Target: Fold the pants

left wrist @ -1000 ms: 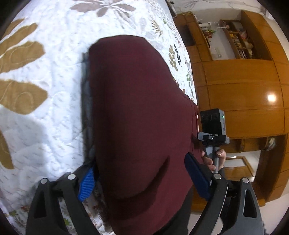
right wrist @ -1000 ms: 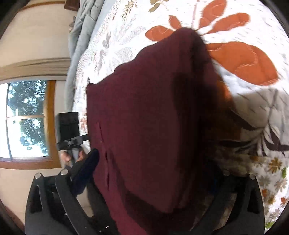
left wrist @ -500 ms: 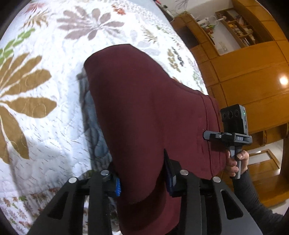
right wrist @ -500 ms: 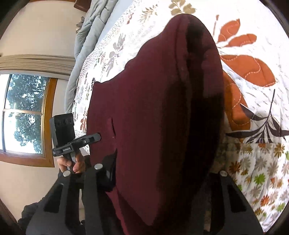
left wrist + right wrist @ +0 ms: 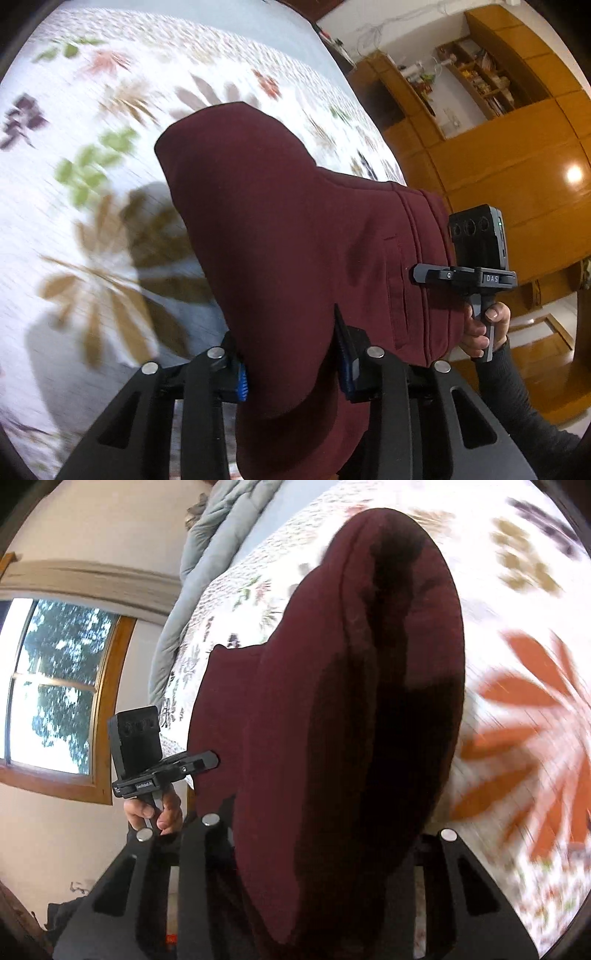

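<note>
Since a second ago I've lifted the maroon pants (image 5: 295, 236) higher off the floral quilt (image 5: 92, 192), and my left tool (image 5: 291, 365) has narrowed from wide to pinching a fold of them. Their long axis runs away from me toward the far fold; the waistband (image 5: 424, 258) points right, beside my right hand (image 5: 487, 328). My right tool (image 5: 325, 834) has cloth draped between its arms; I cannot tell its grip. Open quilt lies left and beyond.
</note>
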Motion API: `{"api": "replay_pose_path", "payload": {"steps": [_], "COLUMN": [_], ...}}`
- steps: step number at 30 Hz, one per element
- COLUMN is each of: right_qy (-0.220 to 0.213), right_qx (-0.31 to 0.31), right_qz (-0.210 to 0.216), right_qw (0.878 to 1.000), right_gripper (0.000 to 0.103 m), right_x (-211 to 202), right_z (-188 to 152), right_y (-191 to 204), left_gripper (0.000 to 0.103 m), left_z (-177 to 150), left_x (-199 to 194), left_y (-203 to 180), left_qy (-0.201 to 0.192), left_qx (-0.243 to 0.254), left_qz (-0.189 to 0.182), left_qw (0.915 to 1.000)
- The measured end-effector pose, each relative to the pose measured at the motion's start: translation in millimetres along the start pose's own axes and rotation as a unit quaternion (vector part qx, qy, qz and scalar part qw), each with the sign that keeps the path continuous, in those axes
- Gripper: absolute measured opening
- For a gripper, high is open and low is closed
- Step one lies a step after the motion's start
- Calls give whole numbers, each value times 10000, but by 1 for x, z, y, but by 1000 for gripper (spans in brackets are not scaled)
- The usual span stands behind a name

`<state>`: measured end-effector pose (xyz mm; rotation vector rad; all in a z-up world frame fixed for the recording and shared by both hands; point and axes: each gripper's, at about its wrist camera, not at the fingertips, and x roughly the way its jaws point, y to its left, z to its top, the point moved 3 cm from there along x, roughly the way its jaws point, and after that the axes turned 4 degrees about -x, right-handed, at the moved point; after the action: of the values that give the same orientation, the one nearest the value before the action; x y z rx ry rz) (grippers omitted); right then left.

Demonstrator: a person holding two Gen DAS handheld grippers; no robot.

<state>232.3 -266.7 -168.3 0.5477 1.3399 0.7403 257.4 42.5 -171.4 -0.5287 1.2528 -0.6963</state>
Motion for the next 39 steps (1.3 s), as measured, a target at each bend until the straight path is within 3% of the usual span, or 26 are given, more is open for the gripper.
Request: {"api": "replay_pose_path", "payload": {"steps": [10,17,21,23,27,30,33,36,39], "right_qy": [341,530,574,613,540,324,-467,-919,-761], "right_qx": [-390,-271,27,196,222,117,-37,-95,-2], "right_qz": [167,213,138,17,169,-281,-860,-384,275], "right_qw": [9985,9980,9983,9979,9982,9990,9952,9950,9967], "right_gripper": [40,40,44,58,65,73,73,73,73], "right_x": [111,163,168,167,169,148,101,91,119], "right_z": [131,177,182,175,172,176,197,220,235], "right_y": [55,54,18,-10,-8,-2,8,38,55], "left_gripper": [35,35,37,41,54,58,58,59,63], "left_z": [78,106,98,94,81,84,98,121,143], "left_x": [-70,-77,-64,-60,-70,-91,-122,-139,-128], "left_y": [101,167,187,191,201,194,181,168,174], "left_qy": [-428,-268,-220,-282,-282,-448,-854,-1459,-1769], "left_qx": [-414,-875,-1044,-1108,-1324,-1022,-754,-650,-707], "left_qz": [438,417,374,225,144,557,625,191,-199], "left_qw": [9973,9949,9936,9932,9907,9922,9915,9870,9815]}}
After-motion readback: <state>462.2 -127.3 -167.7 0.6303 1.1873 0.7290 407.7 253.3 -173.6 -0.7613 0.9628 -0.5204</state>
